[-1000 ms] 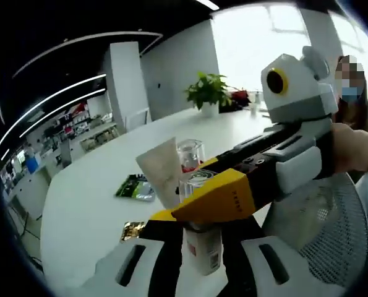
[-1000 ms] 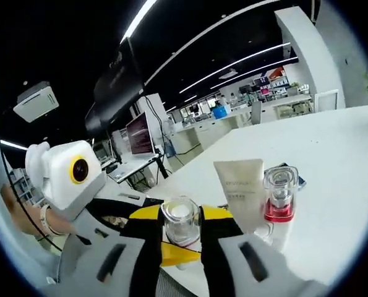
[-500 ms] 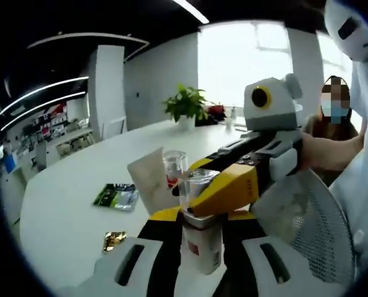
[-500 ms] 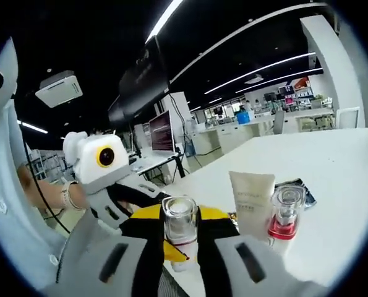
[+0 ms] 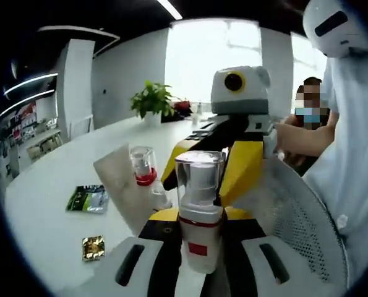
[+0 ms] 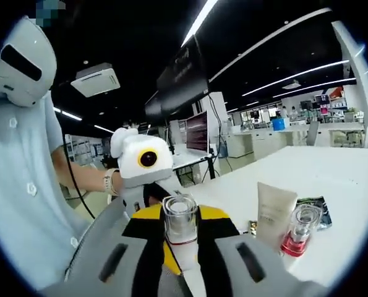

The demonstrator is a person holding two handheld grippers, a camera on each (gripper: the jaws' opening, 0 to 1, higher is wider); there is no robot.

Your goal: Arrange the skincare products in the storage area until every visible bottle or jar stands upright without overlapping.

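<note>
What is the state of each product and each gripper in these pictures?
Pump bottle with clear cap: upright, off the table, between the jaws of both grippers.
Left gripper: shut on the pump bottle's lower body.
Right gripper: shut on the same bottle, cap end towards its camera.
Beige tube: standing on the white table.
Red-collared bottle: upright beside the tube.
Green sachet: lying flat.
Gold sachet: lying flat.

Open table (image 5: 41, 204) left of tube (image 5: 119, 185); sachets (image 5: 88, 198) flat there
</note>
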